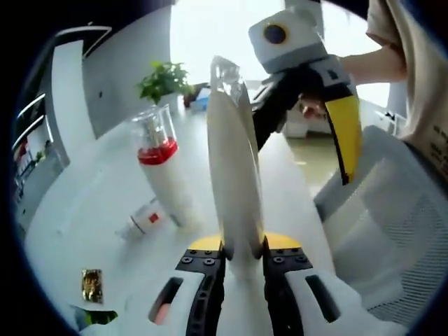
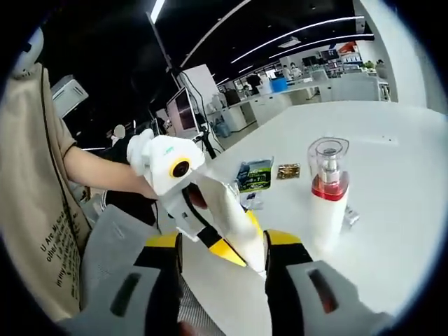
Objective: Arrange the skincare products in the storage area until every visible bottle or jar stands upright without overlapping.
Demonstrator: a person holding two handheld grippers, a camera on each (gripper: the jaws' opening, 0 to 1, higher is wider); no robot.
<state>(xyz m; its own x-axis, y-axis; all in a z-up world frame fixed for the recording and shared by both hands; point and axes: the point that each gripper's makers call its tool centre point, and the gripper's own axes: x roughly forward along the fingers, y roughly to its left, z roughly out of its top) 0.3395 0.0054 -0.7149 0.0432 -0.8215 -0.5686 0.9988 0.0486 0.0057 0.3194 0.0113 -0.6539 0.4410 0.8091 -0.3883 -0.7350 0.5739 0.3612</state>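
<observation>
The left gripper [image 1: 241, 262] is clamped on a tall white bottle [image 1: 233, 189], smooth and slim, tapering upward to a clear plastic cap; its black, ribbed jaws press the bottle's base from both sides, and yellow pads show just behind it. In the right gripper view the same bottle [image 2: 234, 213] slants across the near foreground, held by the left gripper [image 2: 203, 222], whose white housing and a person's bare forearm [image 2: 105, 171] lie to its left.

The right gripper [image 2: 220, 255] stands with its jaws spread wide; the bottle's end lies between them, and I cannot tell whether either jaw touches it. In the left gripper view the right gripper [image 1: 336, 122] comes in from the upper right, one long yellow finger pointing down beside the bottle.

On the glossy white table [image 1: 91, 210] a second white pump bottle [image 1: 162, 164] stands upright, to the left of the held bottle, with a red collar and a clear domed cap over its pump. At its foot a small white tube with a red mark [image 1: 143, 220] lies on its side, touching or nearly touching it. A small gold foil packet [image 1: 92, 285] lies flat at the near left. A green potted plant [image 1: 164, 80] stands at the far end of the table. A grey mesh chair [image 1: 392, 224] sits at the right.
</observation>
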